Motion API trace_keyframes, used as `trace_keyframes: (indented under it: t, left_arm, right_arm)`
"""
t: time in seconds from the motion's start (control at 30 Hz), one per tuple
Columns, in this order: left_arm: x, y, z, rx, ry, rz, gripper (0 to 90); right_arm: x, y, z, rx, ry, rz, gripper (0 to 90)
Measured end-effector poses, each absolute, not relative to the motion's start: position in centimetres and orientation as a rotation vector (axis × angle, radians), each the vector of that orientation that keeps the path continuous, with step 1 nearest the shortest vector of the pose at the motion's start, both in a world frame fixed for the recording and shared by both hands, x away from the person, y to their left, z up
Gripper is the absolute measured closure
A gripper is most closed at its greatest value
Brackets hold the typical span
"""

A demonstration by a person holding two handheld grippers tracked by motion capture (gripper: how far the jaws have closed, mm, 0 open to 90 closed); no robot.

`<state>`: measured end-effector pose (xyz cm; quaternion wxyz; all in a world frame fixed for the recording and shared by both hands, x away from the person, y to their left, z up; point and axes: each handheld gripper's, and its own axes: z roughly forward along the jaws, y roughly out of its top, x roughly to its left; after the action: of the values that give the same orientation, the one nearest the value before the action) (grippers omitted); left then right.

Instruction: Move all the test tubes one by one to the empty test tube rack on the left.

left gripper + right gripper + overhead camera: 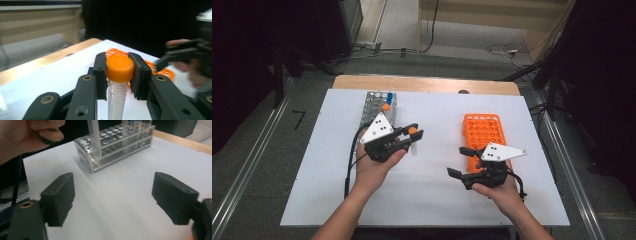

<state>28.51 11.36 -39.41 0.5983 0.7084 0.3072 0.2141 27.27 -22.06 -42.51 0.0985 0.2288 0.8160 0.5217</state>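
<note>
Evidently for transfer, the left gripper [120, 75] clamped the orange-capped tube [119, 68] by its cap; the right gripper [113, 200] had jaws apart, empty.

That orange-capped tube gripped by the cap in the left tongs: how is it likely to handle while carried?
The tube looks clear, thin-walled plastic and seemingly empty, so probably light and stiff. The left tongs clamp only the smooth round orange cap, so the hanging body might swing or slip. Being cylindrical, it would likely roll if laid on the white table.
</note>
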Motion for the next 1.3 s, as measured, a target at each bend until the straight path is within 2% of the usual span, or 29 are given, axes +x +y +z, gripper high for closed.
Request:
trace_keyframes:
  t: [0.2,0.47,0.7,1.17,1.3]
  left_arm:
    - [30.5,14.6,-39.1,1.582,0.812,0.568,70.3]
    - [33.1,17.1,-40.1,1.523,0.922,0.655,70.3]
    - [34.8,17.0,-41.1,1.479,0.959,0.722,70.3]
    - [35.4,15.3,-42.6,1.617,1.013,0.813,69.9]
    - [35.6,15.3,-42.7,1.627,1.036,0.787,65.7]
  right_arm:
    - [27.2,-26.0,-43.0,0.736,2.394,1.539,0.0]
    - [26.7,-30.2,-44.0,0.83,2.35,1.515,0.0]
    - [26.4,-32.6,-44.8,0.889,2.324,1.496,0.0]
    - [26.6,-33.0,-45.1,0.905,2.313,1.489,0.0]
    - [26.7,-33.0,-45.2,0.903,2.31,1.488,0.0]
